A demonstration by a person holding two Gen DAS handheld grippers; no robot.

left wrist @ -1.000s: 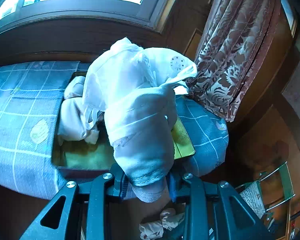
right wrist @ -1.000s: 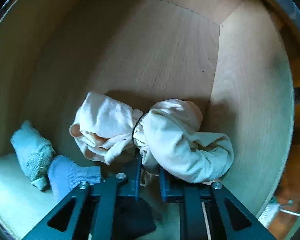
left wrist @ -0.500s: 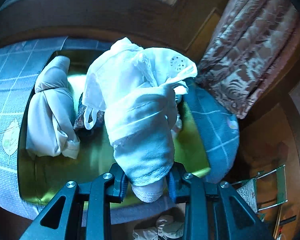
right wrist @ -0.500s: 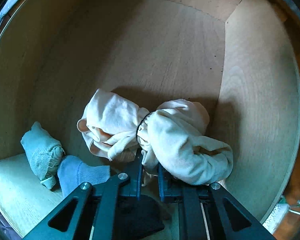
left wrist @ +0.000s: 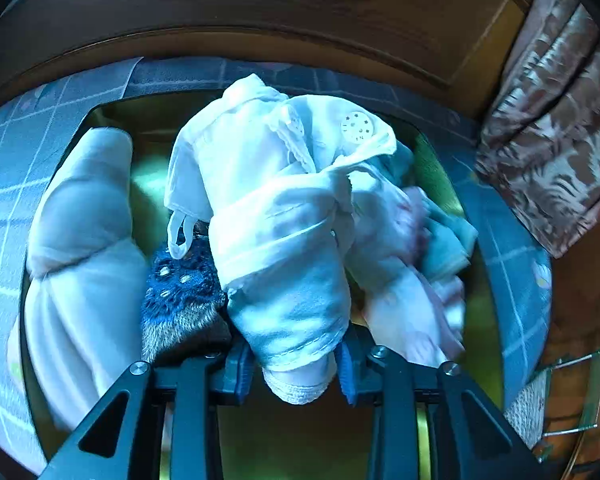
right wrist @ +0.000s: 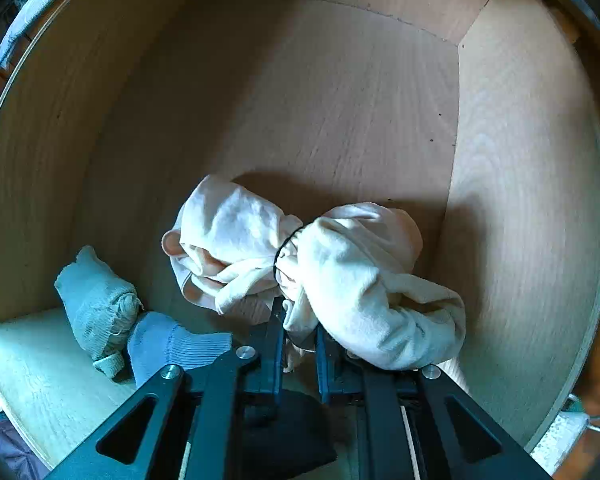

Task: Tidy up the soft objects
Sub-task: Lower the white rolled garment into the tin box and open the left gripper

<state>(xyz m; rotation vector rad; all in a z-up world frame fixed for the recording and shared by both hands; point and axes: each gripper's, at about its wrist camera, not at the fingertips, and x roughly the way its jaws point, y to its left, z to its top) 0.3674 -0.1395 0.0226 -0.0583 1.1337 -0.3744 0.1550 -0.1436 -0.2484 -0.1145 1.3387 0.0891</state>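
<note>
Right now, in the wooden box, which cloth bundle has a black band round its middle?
The cream bundle held by the right gripper; the green bundle and blue bundle beside it have none.

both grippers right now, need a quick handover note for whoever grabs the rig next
Left gripper: jaws opening around the white garment bundle, which hangs over the green tray; the release looks underway.
Right gripper: shut on the cream bundle tied with a black band, low in the wooden box.
Already in the tray: a pale rolled bundle, a dark knit piece, pink and teal cloths. In the box: two rolled socks.
Left to do: finish dropping the white bundle, release the cream one, withdraw both.
</note>
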